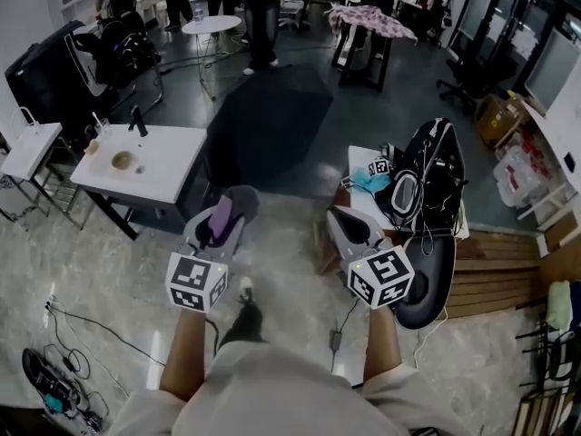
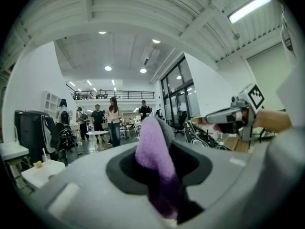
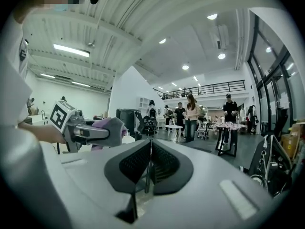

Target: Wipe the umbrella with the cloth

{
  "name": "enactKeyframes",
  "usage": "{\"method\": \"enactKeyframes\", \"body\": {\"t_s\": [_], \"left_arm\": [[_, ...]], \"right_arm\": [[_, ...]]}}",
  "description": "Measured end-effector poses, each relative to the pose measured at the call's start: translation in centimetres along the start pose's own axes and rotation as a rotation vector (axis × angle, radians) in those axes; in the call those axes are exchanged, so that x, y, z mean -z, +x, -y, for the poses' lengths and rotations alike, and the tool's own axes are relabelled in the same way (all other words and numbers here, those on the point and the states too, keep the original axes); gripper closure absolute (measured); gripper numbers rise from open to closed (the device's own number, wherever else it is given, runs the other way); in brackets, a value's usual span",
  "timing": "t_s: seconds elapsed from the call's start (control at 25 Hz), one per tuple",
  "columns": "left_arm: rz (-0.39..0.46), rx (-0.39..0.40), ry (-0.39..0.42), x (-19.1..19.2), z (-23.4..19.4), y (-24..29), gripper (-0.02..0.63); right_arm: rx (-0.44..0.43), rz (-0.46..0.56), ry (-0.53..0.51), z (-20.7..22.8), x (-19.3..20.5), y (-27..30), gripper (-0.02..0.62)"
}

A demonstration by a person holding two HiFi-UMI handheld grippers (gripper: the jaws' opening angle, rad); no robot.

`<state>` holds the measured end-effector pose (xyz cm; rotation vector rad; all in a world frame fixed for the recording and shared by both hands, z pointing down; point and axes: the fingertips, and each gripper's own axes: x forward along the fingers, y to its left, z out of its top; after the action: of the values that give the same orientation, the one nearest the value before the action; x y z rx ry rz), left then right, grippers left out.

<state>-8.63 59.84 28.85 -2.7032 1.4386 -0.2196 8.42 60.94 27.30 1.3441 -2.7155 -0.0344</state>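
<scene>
A black open umbrella (image 1: 268, 125) lies on the dark floor ahead of both grippers, well beyond their tips. My left gripper (image 1: 238, 202) is shut on a purple cloth (image 1: 221, 218), which sticks out between its jaws (image 2: 152, 151). Held level to its right, my right gripper (image 1: 343, 214) is shut with nothing between its ribbed pads (image 3: 159, 163). In the right gripper view, the left gripper (image 3: 102, 130) shows at the left with the cloth in it. The left gripper view shows the right gripper (image 2: 224, 116) at the right.
A white table (image 1: 163, 166) with small items stands at the left of the umbrella. A table at the right carries black bags (image 1: 431, 175). A wooden pallet (image 1: 495, 271) lies at the far right. People (image 1: 261, 7) stand by a round table (image 1: 211, 25) behind. Cables (image 1: 54, 371) trail at the lower left.
</scene>
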Motion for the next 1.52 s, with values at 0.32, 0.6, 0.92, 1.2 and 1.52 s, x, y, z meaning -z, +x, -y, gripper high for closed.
{"method": "enactKeyframes", "body": {"t_s": [0.32, 0.6, 0.92, 1.2, 1.52], "left_arm": [[0.010, 0.010, -0.012, 1.1, -7.6, 9.7, 0.467], [0.009, 0.029, 0.003, 0.0, -15.9, 19.6, 0.466], [0.011, 0.042, 0.015, -1.0, -23.1, 28.5, 0.466], [-0.014, 0.043, -0.005, 0.5, -28.3, 32.8, 0.466], [-0.036, 0.051, -0.019, 2.0, -32.7, 36.9, 0.466]], "right_arm": [[0.013, 0.005, 0.022, 6.3, 0.2, 9.4, 0.601], [0.027, 0.003, 0.045, 12.6, -1.2, 19.9, 0.594], [0.042, -0.030, 0.060, 18.8, -1.7, 29.1, 0.594], [0.039, -0.056, 0.034, 21.1, -1.4, 35.8, 0.592], [0.042, -0.097, 0.029, 23.4, -0.3, 41.1, 0.591]]}}
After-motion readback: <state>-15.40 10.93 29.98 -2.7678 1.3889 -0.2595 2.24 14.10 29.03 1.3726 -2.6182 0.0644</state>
